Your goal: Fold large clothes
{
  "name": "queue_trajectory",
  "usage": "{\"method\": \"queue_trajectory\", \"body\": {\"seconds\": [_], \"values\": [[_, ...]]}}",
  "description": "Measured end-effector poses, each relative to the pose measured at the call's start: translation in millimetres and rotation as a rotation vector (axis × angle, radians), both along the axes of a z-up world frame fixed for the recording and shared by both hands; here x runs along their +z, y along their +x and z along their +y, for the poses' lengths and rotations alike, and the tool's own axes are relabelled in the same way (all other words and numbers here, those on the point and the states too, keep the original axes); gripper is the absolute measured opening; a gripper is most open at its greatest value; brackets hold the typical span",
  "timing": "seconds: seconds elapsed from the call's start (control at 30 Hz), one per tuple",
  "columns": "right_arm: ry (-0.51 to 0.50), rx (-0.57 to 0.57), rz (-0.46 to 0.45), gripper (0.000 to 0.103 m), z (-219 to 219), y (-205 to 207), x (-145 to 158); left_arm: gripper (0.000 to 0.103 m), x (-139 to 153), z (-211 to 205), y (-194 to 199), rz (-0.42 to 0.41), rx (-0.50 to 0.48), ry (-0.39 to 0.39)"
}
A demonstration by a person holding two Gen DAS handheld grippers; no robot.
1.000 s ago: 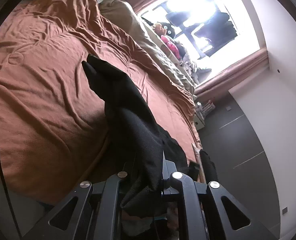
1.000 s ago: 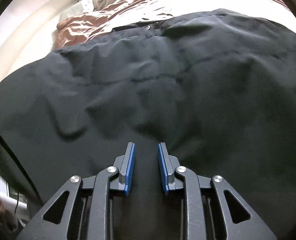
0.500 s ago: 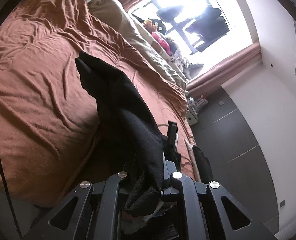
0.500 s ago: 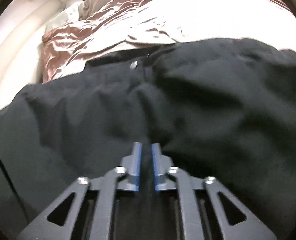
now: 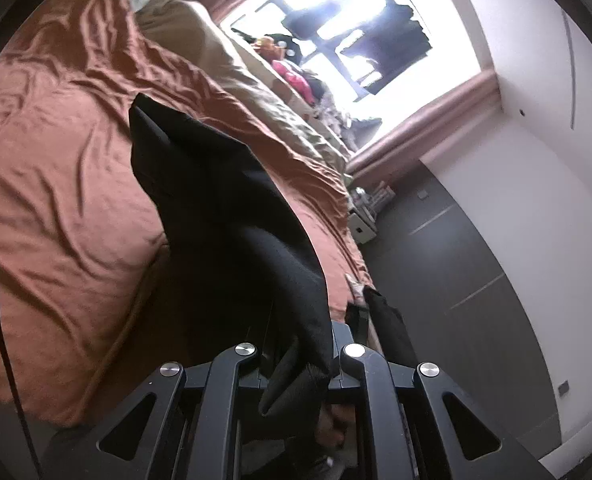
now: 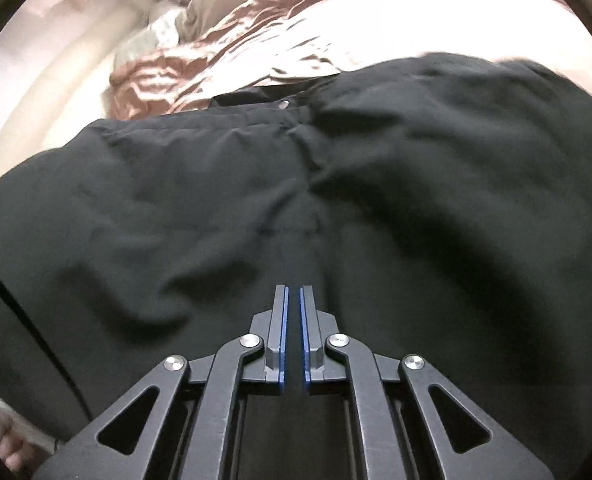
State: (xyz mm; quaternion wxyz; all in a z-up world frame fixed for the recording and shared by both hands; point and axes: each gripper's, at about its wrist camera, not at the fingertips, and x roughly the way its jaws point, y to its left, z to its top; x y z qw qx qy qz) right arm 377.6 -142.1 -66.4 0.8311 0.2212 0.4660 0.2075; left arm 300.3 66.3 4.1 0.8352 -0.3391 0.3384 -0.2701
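Left wrist view: left claw [image 5: 296, 364] clamped on a bunched fold of the black woven-fabric garment, apparently trousers [image 5: 232, 216]. The cloth runs as a raised ridge from the claw at 6 o'clock up towards 11 o'clock, ending in a pointed corner held clear above the rust-brown crumpled bed sheet [image 5: 56, 184]. Long axis of this held part: 6-to-11 o'clock. A beige duvet [image 5: 232, 64] lies along the far side of the bed near the bright window [image 5: 359, 24].

Right wrist view: right claw [image 6: 292, 336] has its blue pads drawn together with a thin slit between them; the jaws have just been closing. No cloth shows between the pads; they sit just above the dark fabric. Here the garment spreads wide across the bed, with the waistband and a metal snap button [image 6: 284, 104] at 12 o'clock and the centre seam running down to the claw at 6 o'clock. Long axis: 12-to-6.

Progress, as judged: early. One end is lifted, but the body lies open and rumpled with no finished fold visible. Still to do: bring the halves together, smooth, and fold lengthwise.
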Motion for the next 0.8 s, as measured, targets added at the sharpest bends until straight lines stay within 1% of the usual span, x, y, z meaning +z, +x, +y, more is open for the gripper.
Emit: {"method": "queue_trajectory", "body": {"seconds": [0.07, 0.13, 0.3, 0.37, 0.43, 0.57, 0.7, 0.8], "values": [[0.038, -0.005, -0.013, 0.003, -8, -23, -3, 0.013, 8, -14, 1, -0.016, -0.018, 0.009], [0.067, 0.002, -0.018, 0.003, -14, -36, -6, 0.013, 14, -23, 1, -0.025, -0.032, 0.017], [0.166, 0.060, -0.020, 0.003, -18, -73, -19, 0.013, 23, -45, 1, -0.043, -0.064, 0.041], [0.165, 0.074, -0.013, 0.003, -15, -83, -27, 0.013, 25, -53, 1, -0.047, -0.076, 0.046], [0.162, 0.081, 0.005, 0.003, -14, -84, -36, 0.013, 27, -64, 2, -0.051, -0.092, 0.057], [0.211, 0.076, 0.034, 0.003, -12, -85, -53, 0.013, 26, -90, 6, -0.040, -0.132, 0.091], [0.197, 0.103, 0.030, 0.003, -9, -90, -52, 0.013, 22, -120, 12, -0.028, -0.182, 0.117], [0.210, 0.101, 0.031, 0.003, -20, -90, -49, 0.013, 21, -141, 17, -0.029, -0.217, 0.122]]}}
